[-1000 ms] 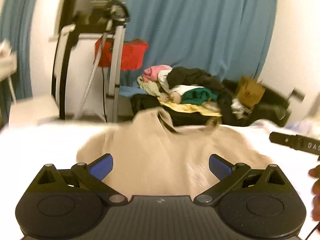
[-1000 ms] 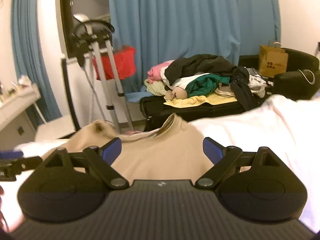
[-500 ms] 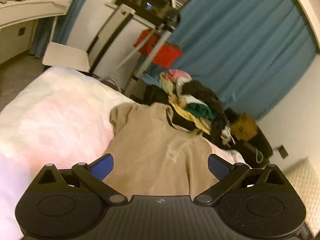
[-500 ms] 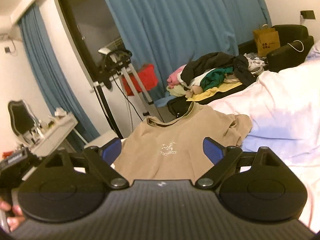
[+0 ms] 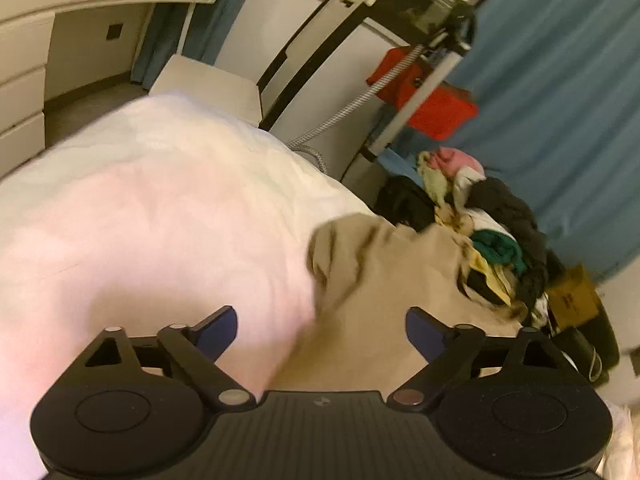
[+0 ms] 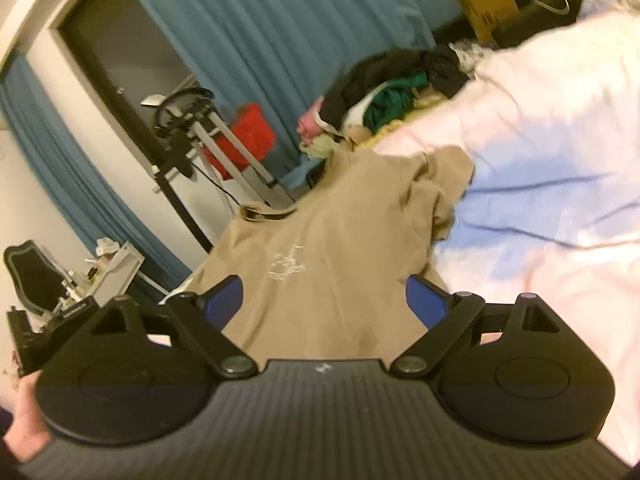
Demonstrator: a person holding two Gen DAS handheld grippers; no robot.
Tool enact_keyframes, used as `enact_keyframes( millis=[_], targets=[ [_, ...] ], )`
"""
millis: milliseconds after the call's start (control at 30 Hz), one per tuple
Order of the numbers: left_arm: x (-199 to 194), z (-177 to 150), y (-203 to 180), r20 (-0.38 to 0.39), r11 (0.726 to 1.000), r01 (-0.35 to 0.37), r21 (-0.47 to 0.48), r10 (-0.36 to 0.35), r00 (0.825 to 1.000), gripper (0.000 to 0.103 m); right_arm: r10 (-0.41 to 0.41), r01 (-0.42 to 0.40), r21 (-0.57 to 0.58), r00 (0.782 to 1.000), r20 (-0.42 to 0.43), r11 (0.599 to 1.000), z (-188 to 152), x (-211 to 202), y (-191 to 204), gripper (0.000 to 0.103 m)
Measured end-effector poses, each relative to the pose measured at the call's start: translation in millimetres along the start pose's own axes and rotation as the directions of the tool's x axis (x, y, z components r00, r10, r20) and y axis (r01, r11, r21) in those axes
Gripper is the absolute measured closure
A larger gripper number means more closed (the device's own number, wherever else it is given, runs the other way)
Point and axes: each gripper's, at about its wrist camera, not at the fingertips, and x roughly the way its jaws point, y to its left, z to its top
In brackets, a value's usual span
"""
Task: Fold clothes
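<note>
A tan T-shirt (image 6: 320,256) with a small white chest logo lies spread face up on the white bed cover (image 6: 560,152), its collar toward the far edge and its sleeves bunched. In the left wrist view the same T-shirt (image 5: 384,280) lies to the right, with its left sleeve crumpled. My left gripper (image 5: 322,332) hovers over the shirt's left edge and the bed cover (image 5: 160,216); its jaws are closing and hold nothing. Over the shirt's lower body my right gripper (image 6: 324,300) stands open, gripping nothing.
A pile of mixed clothes (image 6: 384,92) lies on a black suitcase past the bed's far edge. A garment steamer stand (image 5: 424,64) with a red bag and blue curtains (image 6: 280,32) stand behind. White drawers (image 5: 24,80) are at the left. A hand (image 6: 24,420) holds the other gripper.
Both views have rolled and shifted: the left gripper moved left over the shirt's edge with its jaws a little narrower, and the right gripper came closer over the shirt's body.
</note>
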Motion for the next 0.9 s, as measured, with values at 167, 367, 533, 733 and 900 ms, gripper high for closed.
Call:
enact_keyframes(
  millis=[167, 367, 533, 733, 900],
  targets=[
    [68, 29, -3, 0.031, 1.0, -0.014, 0.01, 0.014, 0.999, 0.031, -0.052, 0.052, 0.016, 0.999, -0.006, 0.999, -5, 40, -24, 0.013],
    [126, 40, -17, -0.051, 0.995, 0.025, 0.093, -0.021, 0.998, 0.033, -0.071, 0.074, 0.051, 0.996, -0.058, 0.996, -11, 85, -42, 0.013],
    [131, 23, -62, 0.003, 0.901, -0.103, 0.421, 0.112, 0.994, 0.096, -0.071, 0.072, 0.01, 0.995, -0.073, 0.997, -17, 103, -40, 0.012],
    [81, -54, -146, 0.328, 0.496, -0.262, 0.828, -0.049, 0.943, 0.098, -0.063, 0.064, 0.009, 0.997, -0.05, 0.998, -13, 94, -37, 0.013],
    [90, -140, -194, 0.171, 0.205, -0.149, 0.967, -0.094, 0.981, 0.094, -0.08, 0.081, 0.019, 0.996, -0.029, 0.997, -10, 88, -40, 0.013]
  ],
)
